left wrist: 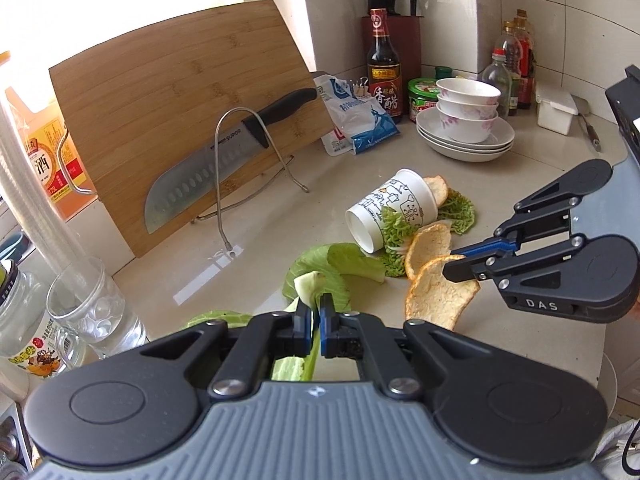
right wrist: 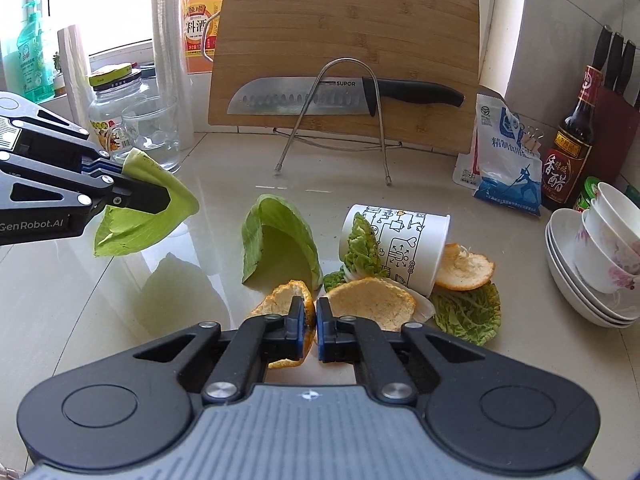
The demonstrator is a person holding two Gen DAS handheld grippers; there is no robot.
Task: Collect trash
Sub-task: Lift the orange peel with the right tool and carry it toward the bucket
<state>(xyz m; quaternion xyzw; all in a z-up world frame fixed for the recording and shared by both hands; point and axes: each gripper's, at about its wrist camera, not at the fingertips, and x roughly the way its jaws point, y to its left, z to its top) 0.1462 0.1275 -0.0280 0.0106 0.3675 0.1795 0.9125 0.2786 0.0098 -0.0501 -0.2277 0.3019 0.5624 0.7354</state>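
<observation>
Right wrist view, right gripper (right wrist: 316, 314) pinching orange peel (right wrist: 286, 300), left gripper (right wrist: 160, 196) clamping cabbage leaf (right wrist: 132, 232) (lifted off counter (right wrist: 80, 300))

Knife (right wrist: 304, 98) racked against upright bamboo cutting board (right wrist: 344, 32), vinegar bottle (left wrist: 383, 65), stacked bowls (left wrist: 467, 110), glass mug (right wrist: 150, 132)

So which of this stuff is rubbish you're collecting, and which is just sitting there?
Trash: cabbage leaf in left gripper; orange peel in right gripper; paper cup; other leaves and peels.

Just lying about: cutting board, knife, stacked bowls, vinegar bottle.
</observation>
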